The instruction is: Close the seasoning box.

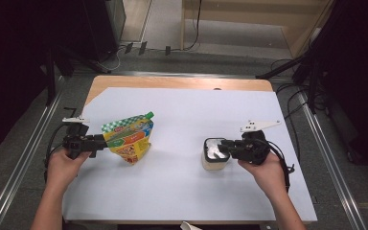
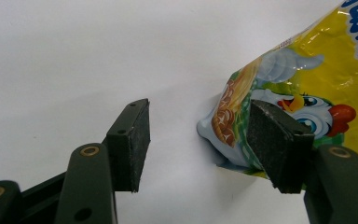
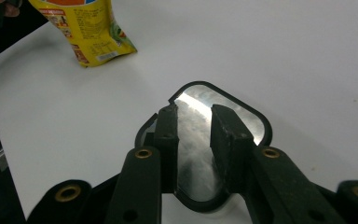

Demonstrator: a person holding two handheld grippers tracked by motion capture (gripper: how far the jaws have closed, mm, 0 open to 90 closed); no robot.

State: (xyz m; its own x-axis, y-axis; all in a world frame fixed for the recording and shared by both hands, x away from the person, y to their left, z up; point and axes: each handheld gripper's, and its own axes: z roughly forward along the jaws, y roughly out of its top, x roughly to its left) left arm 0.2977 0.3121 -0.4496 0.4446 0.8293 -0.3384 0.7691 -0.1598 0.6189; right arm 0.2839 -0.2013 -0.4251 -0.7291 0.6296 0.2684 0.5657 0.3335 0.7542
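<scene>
**Forearms low, both grippers working the pouch and the tub**

Forearms are reaching in while I'm steering over the white sheet (image 1: pixel 182 191). I'm keeping the left gripper (image 2: pixel 198 140) spread wide, the yellow pouch (image 1: pixel 129 136) leaning against its right-hand pad, nothing pinched. I'm holding the right gripper (image 3: pixel 193 135) slightly parted just above the foil lid (image 3: pixel 240 112) of the small tub (image 1: pixel 214 160). I'm judging the next grip needs those pads centred on the tub's rim (image 3: pixel 265 126), squeezing gently so the tub isn't tipping.

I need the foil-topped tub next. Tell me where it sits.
In the high view, the small white plastic tub with a foil lid stands right of centre on the white sheet, under the right claw.
</scene>
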